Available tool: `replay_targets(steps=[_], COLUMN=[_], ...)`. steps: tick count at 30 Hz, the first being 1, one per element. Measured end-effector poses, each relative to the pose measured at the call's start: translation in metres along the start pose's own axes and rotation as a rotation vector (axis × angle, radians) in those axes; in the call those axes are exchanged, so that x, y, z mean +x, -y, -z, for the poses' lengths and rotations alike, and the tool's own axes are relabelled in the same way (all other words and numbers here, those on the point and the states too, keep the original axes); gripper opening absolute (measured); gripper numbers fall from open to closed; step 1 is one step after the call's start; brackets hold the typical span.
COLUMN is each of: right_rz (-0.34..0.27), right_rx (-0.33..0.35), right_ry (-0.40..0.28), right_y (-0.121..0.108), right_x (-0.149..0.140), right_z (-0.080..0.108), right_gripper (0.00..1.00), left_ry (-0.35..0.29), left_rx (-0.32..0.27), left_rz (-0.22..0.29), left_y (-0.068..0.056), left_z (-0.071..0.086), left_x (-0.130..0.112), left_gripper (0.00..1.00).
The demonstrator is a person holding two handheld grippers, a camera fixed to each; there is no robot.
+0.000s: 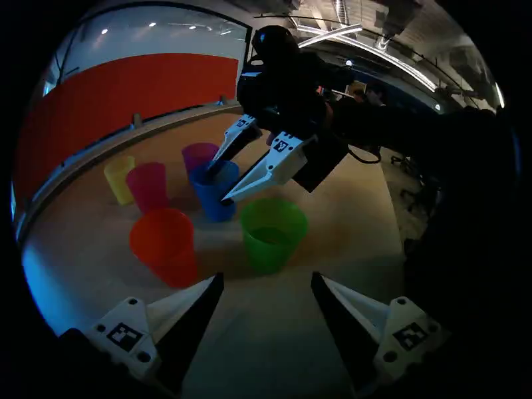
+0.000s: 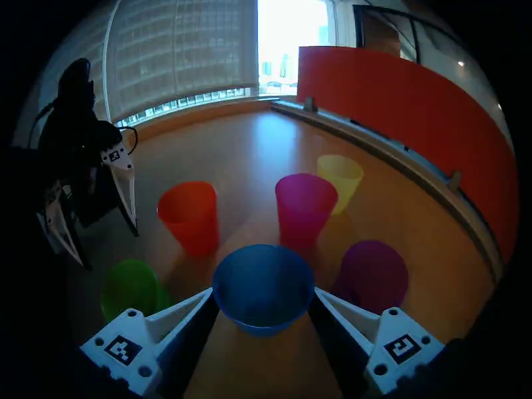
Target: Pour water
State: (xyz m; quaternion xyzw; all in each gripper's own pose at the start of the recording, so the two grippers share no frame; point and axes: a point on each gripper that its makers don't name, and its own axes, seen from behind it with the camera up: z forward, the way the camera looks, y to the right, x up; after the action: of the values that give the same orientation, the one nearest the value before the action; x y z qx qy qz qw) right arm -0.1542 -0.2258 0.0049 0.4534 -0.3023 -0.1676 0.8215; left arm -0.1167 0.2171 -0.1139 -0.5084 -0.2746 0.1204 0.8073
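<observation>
Several coloured plastic cups stand on the wooden table. My right gripper (image 2: pixel 263 294) is open, its fingers flanking the blue cup (image 2: pixel 263 286) just below the rim; I cannot tell whether they press on it. From the left gripper view, the right gripper (image 1: pixel 221 184) reaches down at the blue cup (image 1: pixel 214 193), which rests on the table. My left gripper (image 1: pixel 266 279) is open and empty, a short way in front of the green cup (image 1: pixel 272 233) and the orange cup (image 1: pixel 165 246). The left gripper (image 2: pixel 110 249) hangs over the table's left side.
Behind the blue cup stand a magenta cup (image 2: pixel 304 206), a yellow cup (image 2: pixel 340 176), a purple cup (image 2: pixel 372 276) and the orange cup (image 2: pixel 189 216); the green cup (image 2: pixel 130 287) is at the left. A red partition (image 2: pixel 412 113) runs along the table's far edge.
</observation>
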Motion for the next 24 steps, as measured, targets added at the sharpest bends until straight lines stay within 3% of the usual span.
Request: replay_targets(steps=[12,24], right_rz=[-0.015,-0.033], right_rx=[-0.01,-0.062], right_ry=[0.019,0.004], right_y=[0.001,0.0], right_x=[-0.013,-0.029], right_z=[0.007,0.042], right_gripper=[0.99,0.99], left_ry=[-0.002,-0.031], left_rx=[0.019,0.098], left_rz=[0.017,0.052], left_y=[0.004,0.025], left_z=[0.003,0.024], left_x=[-0.003,-0.003], left_gripper=[0.98,0.98])
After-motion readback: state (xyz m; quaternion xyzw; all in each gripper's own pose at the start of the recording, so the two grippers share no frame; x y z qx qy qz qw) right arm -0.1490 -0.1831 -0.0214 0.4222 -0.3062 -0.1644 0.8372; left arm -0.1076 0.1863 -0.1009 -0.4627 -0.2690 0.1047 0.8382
